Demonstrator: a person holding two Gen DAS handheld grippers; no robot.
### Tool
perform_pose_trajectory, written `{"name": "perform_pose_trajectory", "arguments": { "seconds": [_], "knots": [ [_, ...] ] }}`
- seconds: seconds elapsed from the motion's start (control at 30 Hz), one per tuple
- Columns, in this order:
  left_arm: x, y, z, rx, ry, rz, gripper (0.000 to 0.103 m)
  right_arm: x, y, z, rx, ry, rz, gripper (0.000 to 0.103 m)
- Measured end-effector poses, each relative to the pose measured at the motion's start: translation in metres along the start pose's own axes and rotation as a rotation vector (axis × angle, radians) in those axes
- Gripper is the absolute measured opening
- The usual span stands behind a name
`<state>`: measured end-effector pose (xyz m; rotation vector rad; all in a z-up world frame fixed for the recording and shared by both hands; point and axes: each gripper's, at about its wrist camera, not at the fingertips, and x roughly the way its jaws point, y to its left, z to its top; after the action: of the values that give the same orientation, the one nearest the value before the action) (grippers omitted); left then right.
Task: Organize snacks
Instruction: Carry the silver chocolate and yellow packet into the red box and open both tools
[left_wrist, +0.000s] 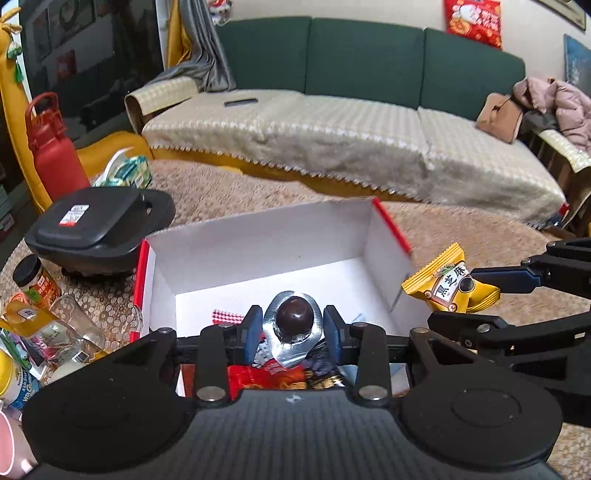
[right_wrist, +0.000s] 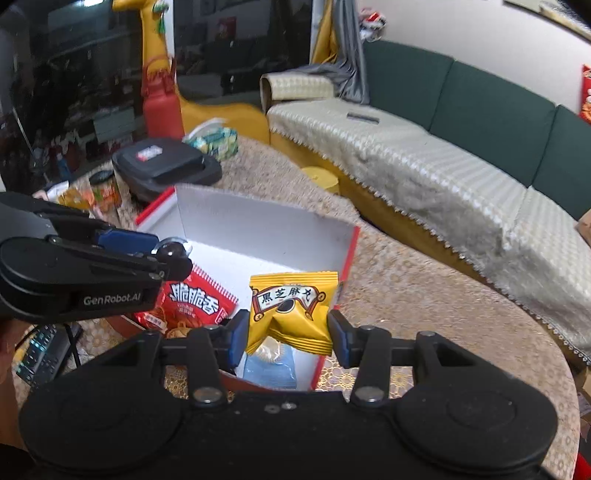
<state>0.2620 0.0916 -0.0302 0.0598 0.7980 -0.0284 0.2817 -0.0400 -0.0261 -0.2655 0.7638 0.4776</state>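
Note:
An open white box with red outer sides (left_wrist: 258, 240) (right_wrist: 258, 225) stands on the beige table. My left gripper (left_wrist: 293, 326) is shut on a silver foil pack with a dark round ball under its clear dome (left_wrist: 293, 325), held over the box's near part. My right gripper (right_wrist: 286, 332) is shut on a yellow packet with black characters (right_wrist: 291, 310) (left_wrist: 448, 284), just over the box's right near corner. In the box lie a red snack bag (right_wrist: 192, 302) (left_wrist: 266, 376), a blue packet (right_wrist: 269, 369) and other wrappers. The left gripper (right_wrist: 173, 251) shows side-on in the right wrist view.
Left of the box sit a black lidded pan (left_wrist: 99, 229), a red bottle (left_wrist: 55, 151), a jar (left_wrist: 35, 280), a glass (left_wrist: 79, 319) and a green tissue pack (left_wrist: 127, 171). A sofa with a cream cover (left_wrist: 332, 140) runs behind the round table.

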Motion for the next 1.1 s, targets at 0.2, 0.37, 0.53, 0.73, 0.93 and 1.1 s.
{"name": "perform_pose_trajectory", "arguments": {
  "seconds": [0.2, 0.37, 0.53, 0.73, 0.93, 1.1],
  "knots": [
    [0.028, 0.015, -0.003, -0.014, 0.048, 0.036, 0.035, 0.038, 0.011, 0.005, -0.03, 0.056, 0.004, 0.045],
    [0.047, 0.023, -0.007, -0.019, 0.086, 0.052, 0.035, 0.063, 0.02, 0.009, -0.045, 0.092, 0.013, 0.045],
    [0.061, 0.026, -0.011, -0.012, 0.117, 0.05, 0.035, 0.082, 0.024, 0.005, -0.063, 0.132, 0.006, 0.045],
    [0.07, 0.028, -0.014, -0.007, 0.139, 0.053, 0.035, 0.093, 0.028, 0.002, -0.075, 0.161, 0.01, 0.045],
    [0.068, 0.028, -0.016, -0.009, 0.141, 0.047, 0.035, 0.093, 0.031, -0.001, -0.082, 0.176, 0.021, 0.045],
    [0.059, 0.027, -0.016, -0.019, 0.129, 0.048, 0.038, 0.081, 0.026, 0.0, -0.061, 0.157, 0.029, 0.045]
  ]
}}
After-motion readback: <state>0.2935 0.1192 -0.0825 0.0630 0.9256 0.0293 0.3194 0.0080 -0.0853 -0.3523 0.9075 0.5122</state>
